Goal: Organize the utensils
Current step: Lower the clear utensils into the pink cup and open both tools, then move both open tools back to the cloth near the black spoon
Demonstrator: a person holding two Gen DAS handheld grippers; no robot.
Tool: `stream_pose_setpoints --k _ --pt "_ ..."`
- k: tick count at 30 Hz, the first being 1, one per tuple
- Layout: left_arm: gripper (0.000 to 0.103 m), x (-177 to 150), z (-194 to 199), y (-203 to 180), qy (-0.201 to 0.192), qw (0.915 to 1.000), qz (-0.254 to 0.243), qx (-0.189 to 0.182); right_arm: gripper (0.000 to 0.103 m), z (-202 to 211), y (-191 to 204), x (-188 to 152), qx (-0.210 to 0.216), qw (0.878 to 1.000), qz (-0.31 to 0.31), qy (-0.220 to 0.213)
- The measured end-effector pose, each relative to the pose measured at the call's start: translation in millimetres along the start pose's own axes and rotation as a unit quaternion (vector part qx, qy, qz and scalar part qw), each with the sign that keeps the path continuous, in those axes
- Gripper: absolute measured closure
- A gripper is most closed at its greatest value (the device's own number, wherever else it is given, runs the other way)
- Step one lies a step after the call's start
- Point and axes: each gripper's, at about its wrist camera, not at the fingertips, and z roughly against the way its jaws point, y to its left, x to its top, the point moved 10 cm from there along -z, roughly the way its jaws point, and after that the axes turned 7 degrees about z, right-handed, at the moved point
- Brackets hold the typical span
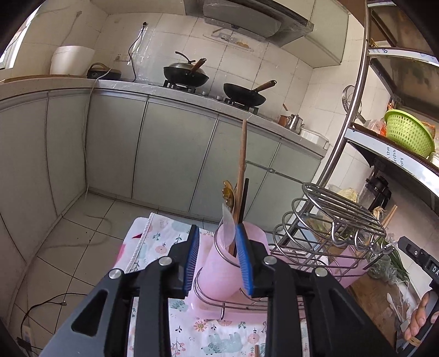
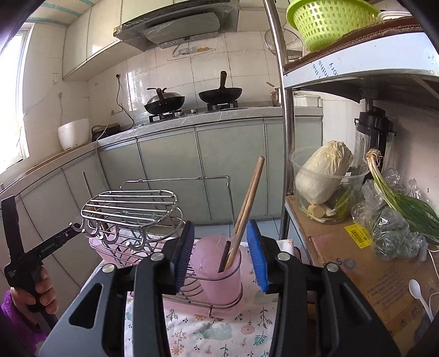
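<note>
Standing apart, the blue pads of the left gripper (image 1: 216, 258) frame a translucent pink plastic cup (image 1: 219, 270) of wooden utensils (image 1: 241, 175) without touching it – the right gripper (image 2: 219, 256), jaws parted and empty too, faces another pink cup (image 2: 219, 270) holding wooden chopsticks (image 2: 248, 203) in the wire rack (image 2: 131, 208)

Beyond the jaws, along the far wall: two black woks (image 2: 192, 97) on a gas hob, range hood (image 2: 175, 27) overhead, grey-green cabinet doors (image 2: 230, 167) below the counter. Left of the jaws on that counter, a white rice cooker (image 2: 74, 133). Right of the jaws, a steel shelf unit: green colander (image 2: 329, 23) on the upper shelf; lower down, a napa cabbage (image 2: 323, 170) in a clear tub, spring onions (image 2: 403, 203), a blender (image 2: 374, 131).
</note>
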Motion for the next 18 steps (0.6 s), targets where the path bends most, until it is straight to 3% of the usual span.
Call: stream_pose_setpoints --k 8,18 --pt "0.076 -24 25 15 0.03 0.999 0.028 -0.016 0.063 23 12 -32 0.026 0.999 -0.024 0.017" --pt "0.077 -100 31 17 0.124 0.9922 0.005 -0.015 0.063 9 44 -111 0.073 0.989 -0.043 0.118"
